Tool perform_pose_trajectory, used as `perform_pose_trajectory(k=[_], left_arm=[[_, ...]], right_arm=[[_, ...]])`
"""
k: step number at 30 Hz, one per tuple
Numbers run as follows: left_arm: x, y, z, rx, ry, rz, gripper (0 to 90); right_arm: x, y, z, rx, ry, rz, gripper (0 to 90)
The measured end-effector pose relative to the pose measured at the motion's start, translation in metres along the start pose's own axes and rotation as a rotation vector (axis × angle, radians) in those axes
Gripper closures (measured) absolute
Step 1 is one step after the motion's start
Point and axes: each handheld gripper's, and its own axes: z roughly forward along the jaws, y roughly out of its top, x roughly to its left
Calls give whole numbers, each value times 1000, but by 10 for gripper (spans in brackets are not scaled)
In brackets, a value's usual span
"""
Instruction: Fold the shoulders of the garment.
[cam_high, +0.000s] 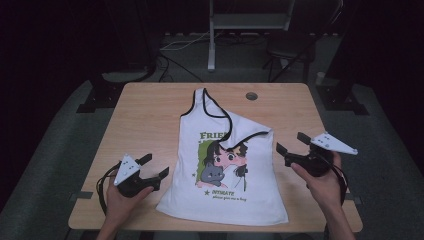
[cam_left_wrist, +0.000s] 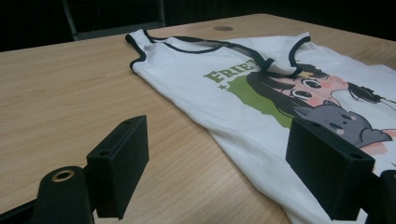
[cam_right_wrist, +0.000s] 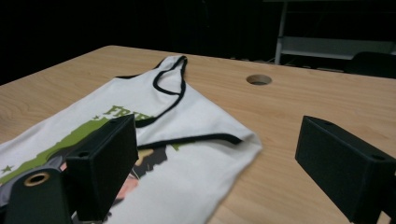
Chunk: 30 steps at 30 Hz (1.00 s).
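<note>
Progress: we have one strap of the tank top (cam_high: 225, 165) folded at centre frame | remaining: rest of folding | left hand-held gripper (cam_high: 155, 167) and right hand-held gripper (cam_high: 291, 142): both jaws apart, holding nothing, at lower left and right on the counter (cam_high: 145, 115)

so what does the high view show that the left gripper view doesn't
High view: both hands, the left hand-held gripper and right hand-held gripper either side of the tank top, its hem, and the floor. Left gripper view: its own open jaws close up beside the shirt's edge. Both: the printed top with its folded-over shoulder, the wooden table, the round hole.
</note>
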Motion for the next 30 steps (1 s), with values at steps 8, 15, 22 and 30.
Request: perform_pose_trajectory(k=[8,15,22,30], left_arm=[[0,0,0,-1,0,-1,209],[0,0,0,-2,-2,-2,209],[0,0,0,-2,-1,-2,209],[0,0,0,-2,-1,0,209]], right_arm=[[-5,-16,-19,-12,-42,31,126],[-6,-28,-28,-12,-72,34,126],[-6,-38,-32,-17,-80,47,126],[-7,-50,-33,-35,-86,59,126]])
